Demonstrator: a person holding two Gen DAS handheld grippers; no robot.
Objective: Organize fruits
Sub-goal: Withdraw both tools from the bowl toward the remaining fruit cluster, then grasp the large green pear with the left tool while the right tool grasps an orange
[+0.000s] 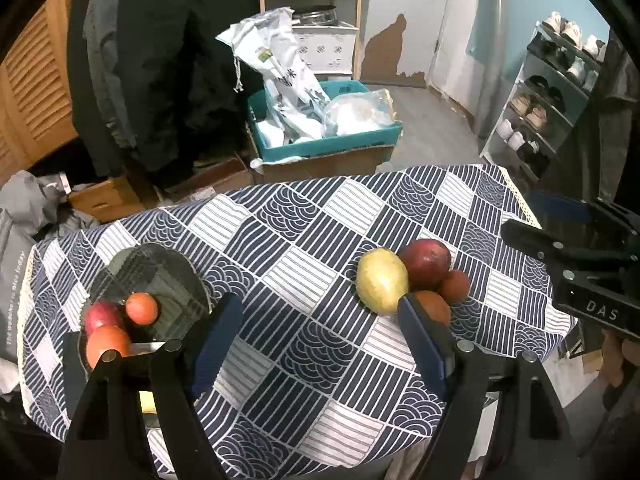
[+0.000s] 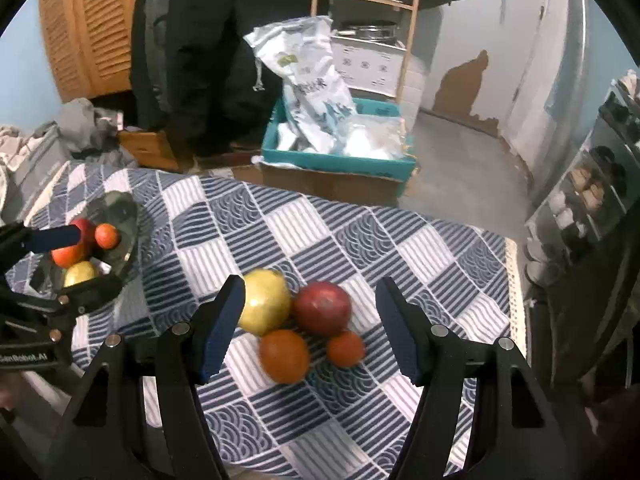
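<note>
On the patterned tablecloth (image 2: 280, 220) a yellow fruit (image 2: 266, 302), a red apple (image 2: 323, 307), an orange (image 2: 284, 356) and a smaller orange (image 2: 346, 348) lie bunched together. My right gripper (image 2: 310, 332) hovers open over this bunch, and its pads touch none of the fruit. A glass plate (image 1: 160, 268) at the left holds a red apple (image 1: 100, 314), a small orange (image 1: 142, 308) and a bigger orange (image 1: 108, 344). A yellow fruit (image 2: 80, 274) lies on it too. My left gripper (image 1: 320, 336) is open and empty, between plate and bunch.
Beyond the table's far edge a teal crate (image 1: 320, 136) of plastic bags sits on a cardboard box. A shoe rack (image 1: 540, 92) stands at the right, dark coats (image 1: 160, 60) hang at the back left, and a wooden shelf (image 2: 360, 20) stands behind.
</note>
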